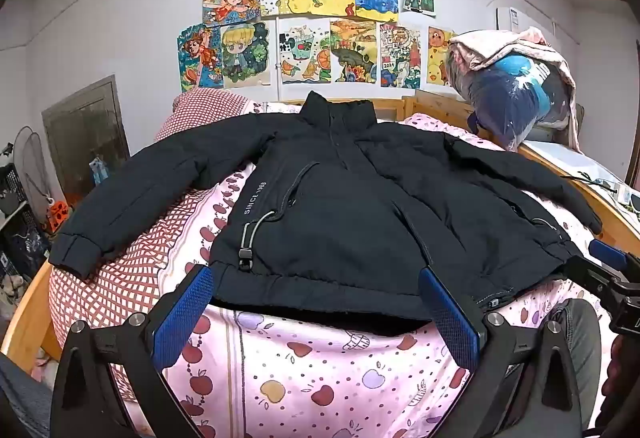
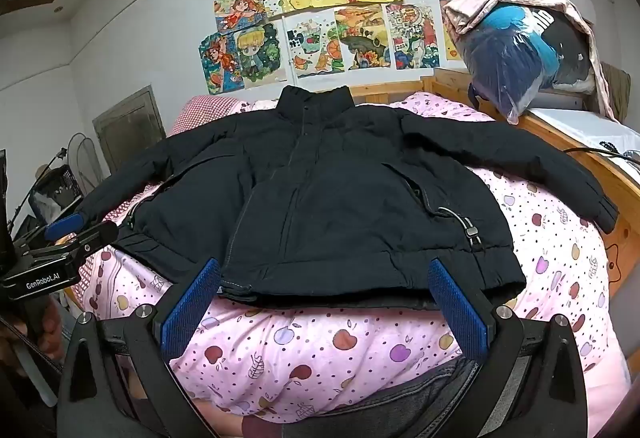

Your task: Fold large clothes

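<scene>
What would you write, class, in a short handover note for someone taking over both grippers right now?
Left gripper: open, holding nothing, just short of the jacket hem.
Right gripper: open, holding nothing, at the hem's other half.
The jacket lies flat, front up, on the pink quilt, collar toward the wall, both sleeves spread out sideways.
Done: jacket laid out. No fold yet.
Left: probably fold each sleeve in over the body, then bring the hem up toward the collar.
</scene>
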Action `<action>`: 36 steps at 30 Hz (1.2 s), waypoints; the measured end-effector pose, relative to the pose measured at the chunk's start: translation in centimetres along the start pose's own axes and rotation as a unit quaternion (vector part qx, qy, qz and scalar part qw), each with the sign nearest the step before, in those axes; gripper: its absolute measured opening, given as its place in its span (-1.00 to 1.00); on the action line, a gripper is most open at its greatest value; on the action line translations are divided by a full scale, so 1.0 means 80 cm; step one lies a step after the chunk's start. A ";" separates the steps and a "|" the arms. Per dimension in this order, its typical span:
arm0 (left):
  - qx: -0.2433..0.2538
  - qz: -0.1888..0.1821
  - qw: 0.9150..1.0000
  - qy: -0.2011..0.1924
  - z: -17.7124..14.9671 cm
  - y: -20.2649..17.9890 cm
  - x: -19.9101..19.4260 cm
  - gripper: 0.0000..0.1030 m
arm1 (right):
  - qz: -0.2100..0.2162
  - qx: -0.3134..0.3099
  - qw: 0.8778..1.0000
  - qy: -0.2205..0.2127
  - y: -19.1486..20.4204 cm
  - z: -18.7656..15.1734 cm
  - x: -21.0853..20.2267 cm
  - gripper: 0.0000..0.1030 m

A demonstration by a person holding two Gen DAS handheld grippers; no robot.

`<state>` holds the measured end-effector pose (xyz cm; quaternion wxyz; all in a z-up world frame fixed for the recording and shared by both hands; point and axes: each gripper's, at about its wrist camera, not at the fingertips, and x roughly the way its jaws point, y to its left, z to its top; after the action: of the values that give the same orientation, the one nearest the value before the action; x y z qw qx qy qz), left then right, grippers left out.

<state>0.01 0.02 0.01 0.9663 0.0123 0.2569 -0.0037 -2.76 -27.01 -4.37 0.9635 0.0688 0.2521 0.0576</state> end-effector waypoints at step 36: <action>0.000 0.001 1.000 -0.001 0.000 0.000 0.000 1.00 | 0.002 0.004 1.000 0.003 -0.007 -0.010 0.004 0.98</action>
<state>-0.01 0.00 0.00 0.9666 0.0129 0.2561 -0.0033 -2.80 -27.42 -5.29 0.9625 0.0729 0.2547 0.0590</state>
